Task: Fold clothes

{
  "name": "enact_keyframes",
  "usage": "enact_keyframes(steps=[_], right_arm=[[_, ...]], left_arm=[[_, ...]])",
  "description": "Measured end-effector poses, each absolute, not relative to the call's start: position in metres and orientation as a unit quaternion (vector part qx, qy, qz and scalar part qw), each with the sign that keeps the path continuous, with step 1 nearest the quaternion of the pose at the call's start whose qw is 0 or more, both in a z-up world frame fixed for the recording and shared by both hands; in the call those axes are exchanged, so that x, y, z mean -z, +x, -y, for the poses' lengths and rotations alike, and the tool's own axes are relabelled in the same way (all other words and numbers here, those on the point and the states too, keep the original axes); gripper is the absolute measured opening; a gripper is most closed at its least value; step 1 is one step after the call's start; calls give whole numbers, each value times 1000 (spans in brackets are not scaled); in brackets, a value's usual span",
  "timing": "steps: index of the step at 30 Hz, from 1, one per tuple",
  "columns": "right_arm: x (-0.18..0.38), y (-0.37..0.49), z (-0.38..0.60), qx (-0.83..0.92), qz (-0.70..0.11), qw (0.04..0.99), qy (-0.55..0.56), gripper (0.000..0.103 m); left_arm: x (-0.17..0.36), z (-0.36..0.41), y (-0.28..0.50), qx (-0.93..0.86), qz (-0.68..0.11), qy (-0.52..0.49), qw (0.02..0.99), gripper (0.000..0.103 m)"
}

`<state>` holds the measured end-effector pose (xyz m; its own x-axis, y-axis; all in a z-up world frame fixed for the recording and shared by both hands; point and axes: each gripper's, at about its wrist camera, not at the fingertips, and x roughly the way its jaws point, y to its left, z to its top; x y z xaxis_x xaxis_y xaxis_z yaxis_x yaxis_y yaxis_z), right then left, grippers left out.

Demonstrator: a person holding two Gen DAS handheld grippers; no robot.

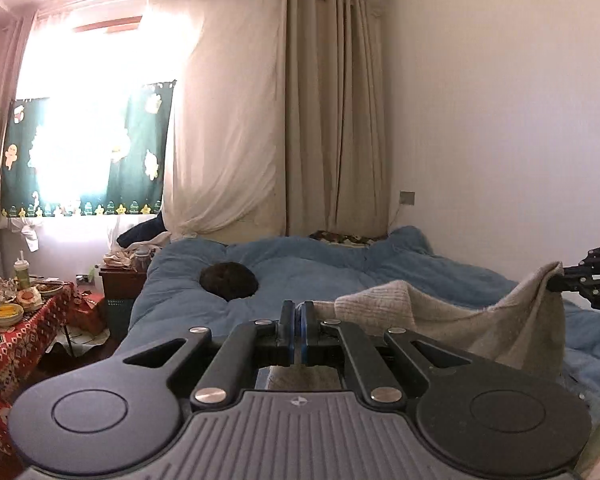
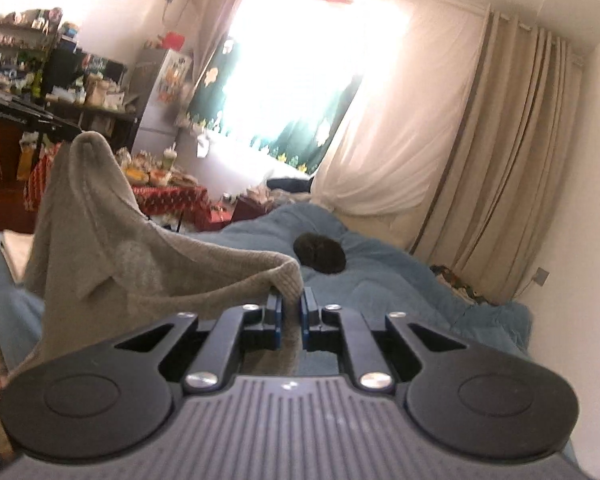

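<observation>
Side table (image 1: 8, 336): far left, red patterned cloth, loaded with food bowls and a cup.
Window (image 1: 80, 120): far left, bright, with a green printed curtain (image 1: 144, 148) hung across it.
Left gripper (image 1: 298, 312): near centre, jaws together, clamped on one edge of the beige knit garment (image 1: 440, 320).
Dark round object (image 1: 229, 281): lies on the blue duvet (image 1: 320, 268), beyond the left gripper.
Beige knit garment: lifted above the duvet, slung between both grippers, sagging in the middle.
Right gripper (image 2: 291, 300): right, jaws nearly together, pinching the garment's other edge.
Beige drapes (image 1: 336, 120): far right of the window, closed.
</observation>
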<state>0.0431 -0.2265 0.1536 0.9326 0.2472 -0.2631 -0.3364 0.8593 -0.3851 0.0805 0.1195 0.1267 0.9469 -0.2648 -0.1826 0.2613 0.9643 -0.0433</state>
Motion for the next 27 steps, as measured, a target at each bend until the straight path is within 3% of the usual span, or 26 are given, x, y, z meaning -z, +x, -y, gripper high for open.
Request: enact_keyframes(steps=[7, 16, 27], right_arm=[[-130, 102, 235, -160, -168, 955, -186, 9], [-9, 270, 255, -176, -319, 924, -121, 9], [104, 444, 269, -141, -414, 894, -100, 9]], left_arm=[[-92, -98, 157, 97, -187, 10, 978, 3], [36, -112, 312, 30, -353, -58, 933, 3], [125, -117, 437, -25, -448, -58, 892, 3]])
